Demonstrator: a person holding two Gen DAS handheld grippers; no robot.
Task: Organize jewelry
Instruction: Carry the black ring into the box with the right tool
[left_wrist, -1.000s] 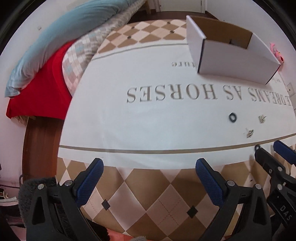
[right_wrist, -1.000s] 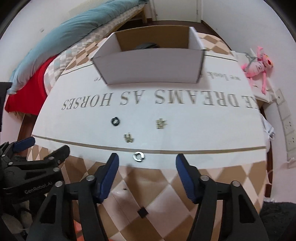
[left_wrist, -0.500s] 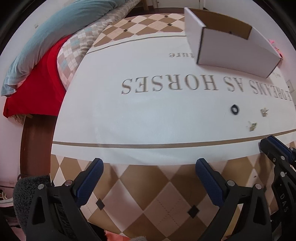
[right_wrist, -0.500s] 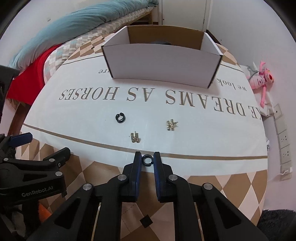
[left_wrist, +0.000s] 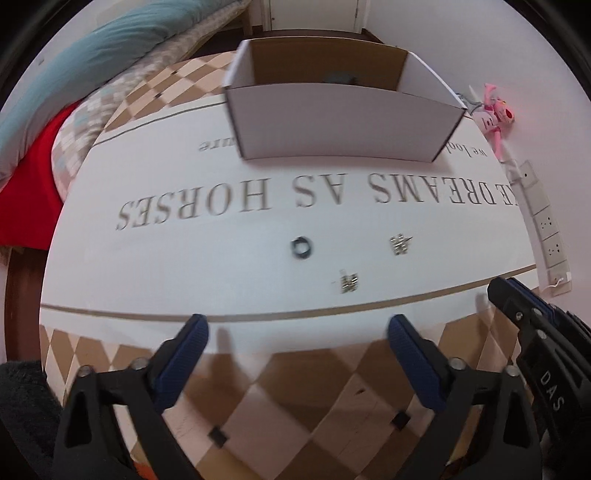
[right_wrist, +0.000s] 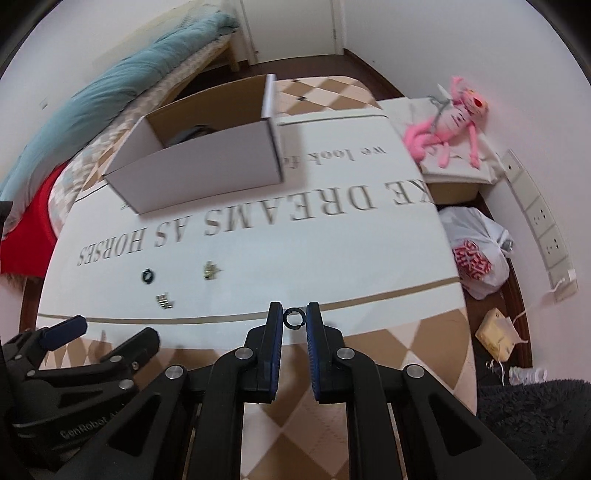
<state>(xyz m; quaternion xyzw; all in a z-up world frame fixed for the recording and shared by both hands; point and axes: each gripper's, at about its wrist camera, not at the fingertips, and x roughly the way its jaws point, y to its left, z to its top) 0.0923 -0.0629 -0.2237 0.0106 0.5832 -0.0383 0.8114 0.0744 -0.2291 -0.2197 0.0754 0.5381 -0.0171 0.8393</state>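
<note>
1. Where the left wrist view looked across the bench (left_wrist: 184, 258), the left tongs (left_wrist: 295, 332) stood wide apart and empty, low over the near edge of the printed cloth. Three pieces of jewelry lay loose on the cloth ahead: one dark ring (left_wrist: 301, 247), one small metallic piece (left_wrist: 348, 283) nearer the tongs, and a second metallic piece (left_wrist: 399, 244) to the right of the ring, all well apart from each other. One open white box (left_wrist: 332, 125) stood at the far side, with something dark inside that was too blurred to name. The right tongs (left_wrist: 509, 295) came in at the right edge, though this view could not show what they held.

2. From the right wrist view, the right tongs (right_wrist: 294, 319) were clamped on a fourth piece, a thin dark ring (right_wrist: 294, 319), held clear of the cloth near its front stripe. The white box (right_wrist: 199, 173) sat far ahead to the left, and the same three loose pieces lay left of the tongs. One pink plush toy (right_wrist: 448, 125) and one plastic bag (right_wrist: 476, 258) lay off to the right.

3. Judging by this, the task was at an early stage: one ring was in hand but not yet boxed, and three pieces remained to be collected.
</note>
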